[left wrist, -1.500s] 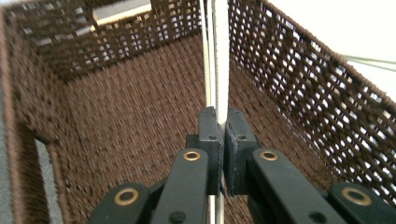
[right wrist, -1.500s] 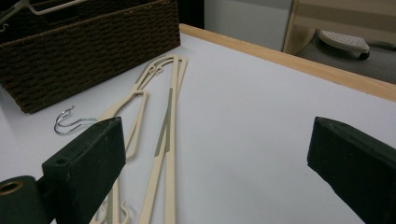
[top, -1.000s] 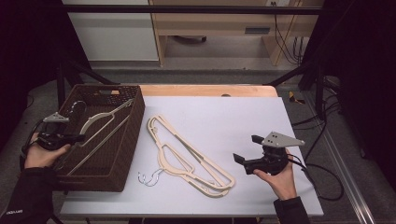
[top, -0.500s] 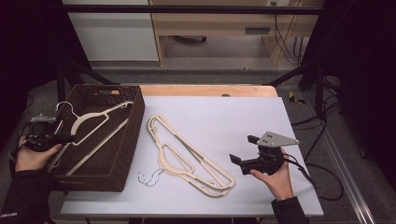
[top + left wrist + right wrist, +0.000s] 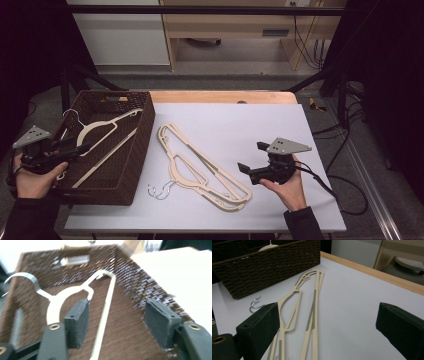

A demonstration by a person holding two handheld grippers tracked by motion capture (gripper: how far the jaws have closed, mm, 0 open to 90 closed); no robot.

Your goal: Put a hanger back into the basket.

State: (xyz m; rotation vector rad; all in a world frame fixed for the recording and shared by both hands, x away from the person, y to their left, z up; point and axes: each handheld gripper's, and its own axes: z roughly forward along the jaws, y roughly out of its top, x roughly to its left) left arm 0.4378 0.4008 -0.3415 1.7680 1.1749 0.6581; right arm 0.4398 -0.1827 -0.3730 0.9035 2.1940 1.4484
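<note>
Work in hand: we move cream hangers from the table into the woven basket (image 5: pixel 142 150), one at a time.
Left gripper (image 5: pixel 59 154): it hangs at the basket's left rim. Its jaws have just been opening, and now they stand apart with nothing pressed between the pads (image 5: pixel 79 320).
Hanger in basket (image 5: pixel 100 131): it lies inside on the bottom, free of the jaws, its metal hook toward the left wall.
Right gripper (image 5: pixel 250 159): it is near the table's right side, jaws wide open and empty, aimed at the stack.
Hangers on table (image 5: pixel 205 170): they lie stacked and slanted in the middle of the white table (image 5: pixel 260 120), just beside the basket, their hooks (image 5: pixel 161 190) toward the near edge.
Next move, our judgement: we should draw the left gripper straight back so a pad does not catch the hanger.
Good grip, our judgement: we would pinch only the top hanger on a thin bar, then lift slowly, because the hooks may tangle.
</note>
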